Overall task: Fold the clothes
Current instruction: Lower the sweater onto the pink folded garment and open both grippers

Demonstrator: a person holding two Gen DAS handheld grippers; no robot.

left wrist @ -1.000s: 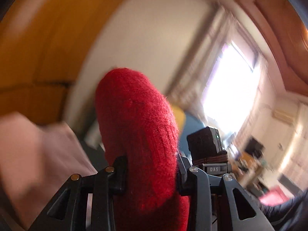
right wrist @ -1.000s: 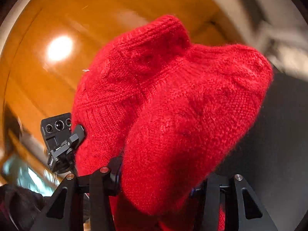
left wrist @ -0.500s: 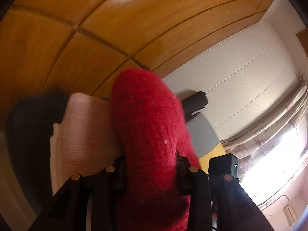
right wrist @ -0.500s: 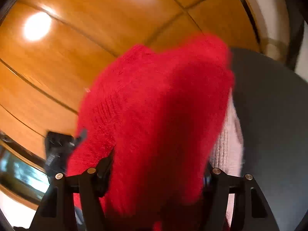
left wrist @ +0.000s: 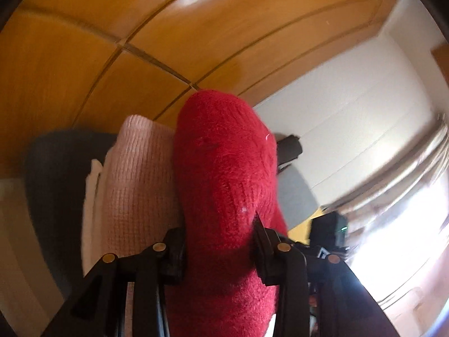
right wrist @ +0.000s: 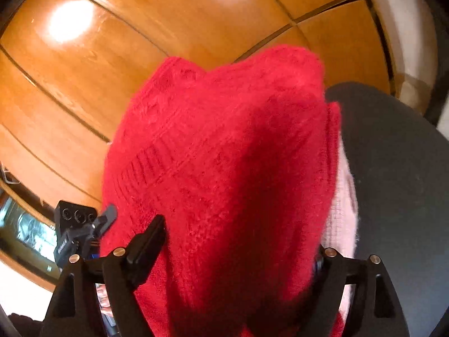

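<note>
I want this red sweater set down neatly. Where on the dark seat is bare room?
Bare dark seat lies right of the pink knit; a strip shows left of it. The middle is crowded: pink knit under the red sweater.

A: Red sweater (left wrist: 224, 174) is showing plain bright red knit, with a ribbed band running across it in the right wrist view (right wrist: 151, 165).

B: Pink knit (left wrist: 134, 185) is sitting pale pink, waffle texture, white layer (left wrist: 91, 185) edging it. Cushion (right wrist: 393, 168) is reading dark grey.

A: Wood panels (left wrist: 196, 28) are glowing orange-brown, dark seams. Both grippers' fingers (left wrist: 289, 275) are looking black, brass screws.
</note>
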